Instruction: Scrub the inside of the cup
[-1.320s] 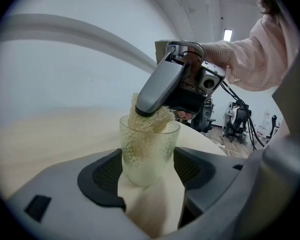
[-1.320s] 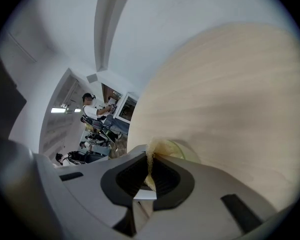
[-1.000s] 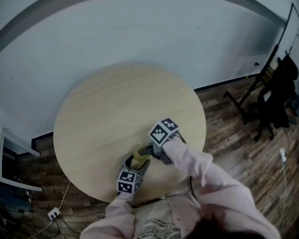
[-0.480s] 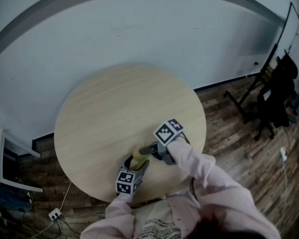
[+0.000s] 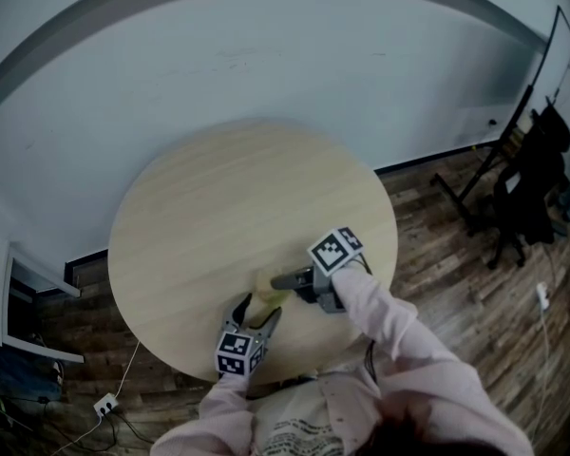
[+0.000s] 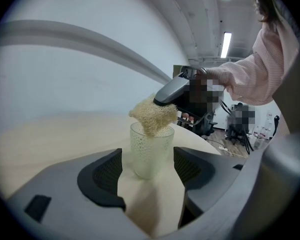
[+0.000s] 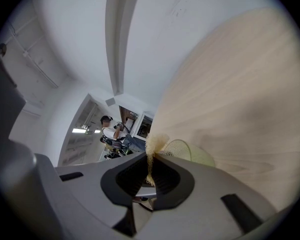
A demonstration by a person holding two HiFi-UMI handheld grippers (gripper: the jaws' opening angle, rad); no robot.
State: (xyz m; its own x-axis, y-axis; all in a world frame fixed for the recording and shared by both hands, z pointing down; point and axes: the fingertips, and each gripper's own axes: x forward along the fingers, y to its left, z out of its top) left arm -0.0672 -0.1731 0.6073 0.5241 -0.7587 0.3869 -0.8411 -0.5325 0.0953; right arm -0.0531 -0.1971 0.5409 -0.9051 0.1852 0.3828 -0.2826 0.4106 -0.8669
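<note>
While the sponge [image 6: 152, 115] is clamped betw. the shut jaws of the right gripper [image 7: 151, 171] at the mouth of the cup [image 6: 150, 151], the cup is stood upright on the table [image 5: 199, 198], betw. the wide-spread jaws of the left gripper [image 6: 149, 170], w/ no pad pressed on it.

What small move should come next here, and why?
Probably the left hand-held gripper should ease forward and close on the clear dimpled glass cup. Its jaws stand open, the cup untouched between them, while the right hand-held gripper, shut on the pale yellow loofah sponge, has it at the rim; pushing in could tip the cup.
</note>
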